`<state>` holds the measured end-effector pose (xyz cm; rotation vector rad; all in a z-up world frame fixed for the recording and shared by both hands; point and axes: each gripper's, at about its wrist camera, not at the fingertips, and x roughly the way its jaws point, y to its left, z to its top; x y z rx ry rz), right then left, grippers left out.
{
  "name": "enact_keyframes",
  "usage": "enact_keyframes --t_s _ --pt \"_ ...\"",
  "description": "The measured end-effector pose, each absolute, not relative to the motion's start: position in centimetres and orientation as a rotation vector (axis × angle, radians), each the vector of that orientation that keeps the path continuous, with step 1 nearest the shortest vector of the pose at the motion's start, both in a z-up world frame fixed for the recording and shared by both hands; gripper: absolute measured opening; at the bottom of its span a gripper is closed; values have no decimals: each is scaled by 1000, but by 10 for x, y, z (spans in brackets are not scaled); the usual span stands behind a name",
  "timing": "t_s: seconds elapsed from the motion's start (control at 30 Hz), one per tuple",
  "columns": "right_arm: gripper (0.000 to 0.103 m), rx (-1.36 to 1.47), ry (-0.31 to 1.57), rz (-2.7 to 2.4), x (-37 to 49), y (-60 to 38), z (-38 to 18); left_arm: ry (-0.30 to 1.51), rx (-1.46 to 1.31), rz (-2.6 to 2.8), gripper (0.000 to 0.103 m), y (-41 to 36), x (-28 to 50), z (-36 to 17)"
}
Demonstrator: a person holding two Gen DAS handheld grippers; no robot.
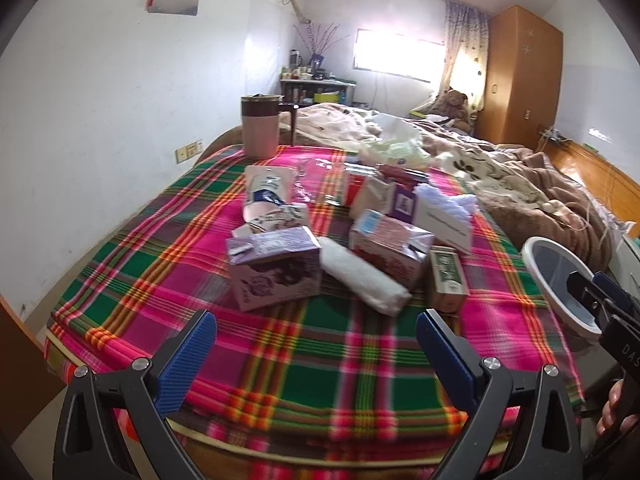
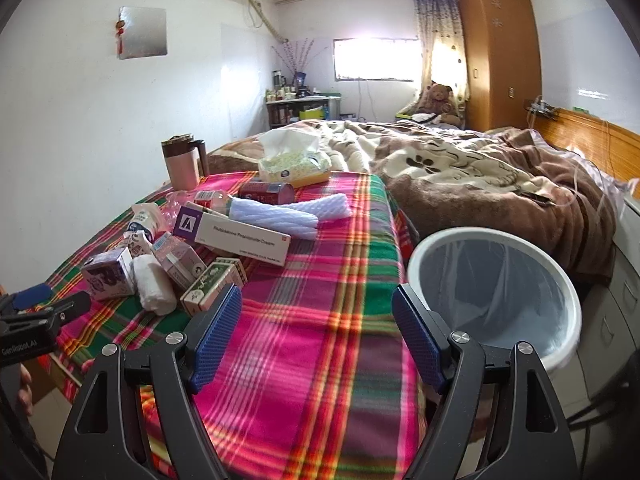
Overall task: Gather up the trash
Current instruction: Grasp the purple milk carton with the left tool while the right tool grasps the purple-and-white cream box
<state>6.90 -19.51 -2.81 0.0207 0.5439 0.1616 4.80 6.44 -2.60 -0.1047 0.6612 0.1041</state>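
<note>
Trash lies heaped on the plaid cloth (image 1: 320, 360) of the bed: a purple carton (image 1: 276, 272), a white foam roll (image 1: 364, 276), a pink carton (image 1: 388, 244), a green box (image 1: 446, 276), a long white box (image 2: 240, 236) and a red can (image 2: 266, 193). My left gripper (image 1: 316, 336) is open, just short of the purple carton and foam roll, holding nothing. My right gripper (image 2: 316, 320) is open over bare cloth, between the green box (image 2: 212, 286) and the white bin (image 2: 496, 292), which stands lined with a clear bag beside the bed.
A pink mug (image 1: 260, 126) and a tissue pack (image 2: 294, 164) sit at the far side of the cloth. Rumpled brown blankets (image 2: 480, 184) cover the rest of the bed. A white wall is on the left and a wooden wardrobe (image 2: 500, 52) stands far right.
</note>
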Motion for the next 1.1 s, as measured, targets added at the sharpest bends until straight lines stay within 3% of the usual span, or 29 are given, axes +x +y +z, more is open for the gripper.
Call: enact_keyframes --t_s 0.37,0.57,0.7,1.1 --pt "79 -64 624 245 119 -172 -35 731 -143 167 98 96 108 -45" --pt "79 -96 668 322 144 -156 -38 755 -159 172 91 106 130 -52" --pt "79 -140 681 354 157 -142 -41 783 -172 163 82 114 143 -58" --pt "79 -261 719 430 180 -113 -49 795 -187 169 80 134 153 -65"
